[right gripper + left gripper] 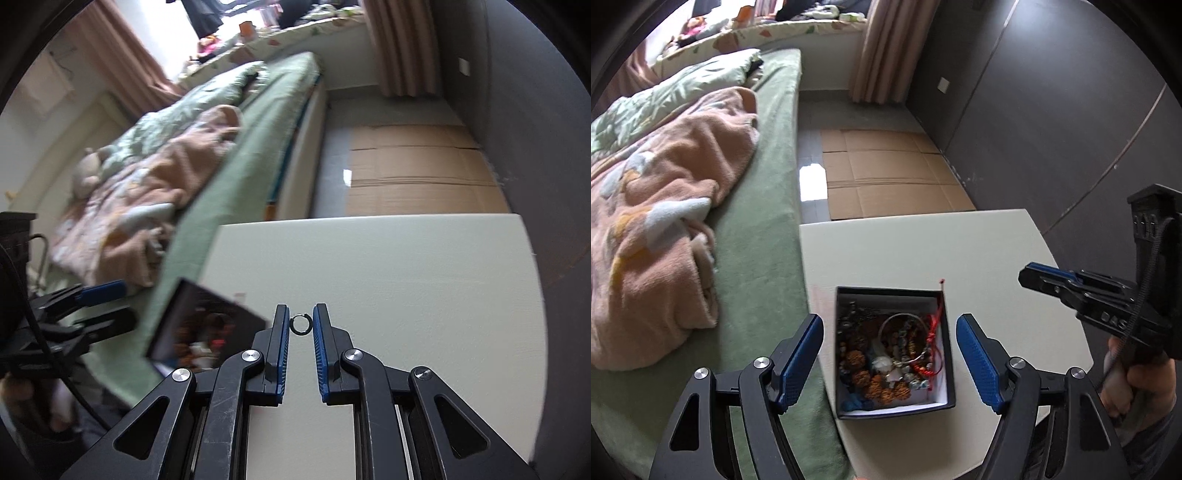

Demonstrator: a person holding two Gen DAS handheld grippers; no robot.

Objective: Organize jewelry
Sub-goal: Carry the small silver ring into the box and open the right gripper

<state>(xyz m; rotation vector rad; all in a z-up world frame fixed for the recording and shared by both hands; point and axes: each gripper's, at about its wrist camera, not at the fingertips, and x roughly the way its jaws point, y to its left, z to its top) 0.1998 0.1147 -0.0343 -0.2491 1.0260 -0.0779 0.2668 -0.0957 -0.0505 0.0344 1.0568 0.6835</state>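
Left wrist view: left gripper, jaws spread wide, hovers over the square black cardboard box of tangled beads, a metal bangle and red cord. The box sits near the bed-side edge of the white tabletop. Right gripper is held off to the far side of the box, above the table.

Right wrist view: right gripper pinches a small dark metal ring between its blue pads, jaws nearly together. The box is blurred, beside the green bedsheet.

Judgement: ring is going to bare tabletop away from the box. Lower until the ring nearly touches, then release slowly so it does not roll.
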